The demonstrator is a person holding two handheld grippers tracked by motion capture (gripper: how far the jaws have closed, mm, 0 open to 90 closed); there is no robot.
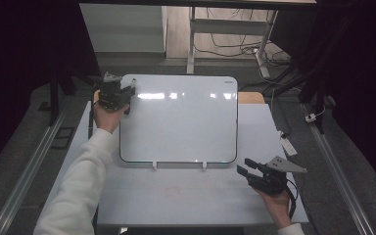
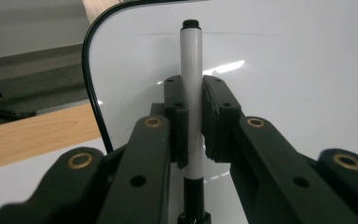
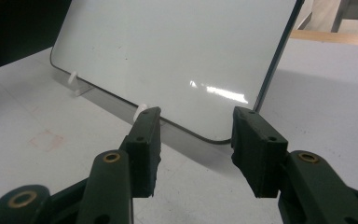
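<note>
Your left gripper (image 2: 193, 116) clamps the marker (image 2: 191, 84) upright over the whiteboard (image 1: 181, 122) (top-left corner). Your right gripper (image 3: 196, 140) hovers half-open, empty, above the tabletop (image 1: 176, 196).

Bare table (image 1: 186, 196) in front of the whiteboard (image 1: 178, 120), two white clips (image 1: 154, 165) jutting from its near edge, narrow strips either side.

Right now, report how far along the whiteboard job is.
Done: the left gripper is shut on the marker, at the whiteboard's far left corner. In hand: the right gripper hovers open by the near right corner. Left: the board looks blank, no writing yet.
</note>
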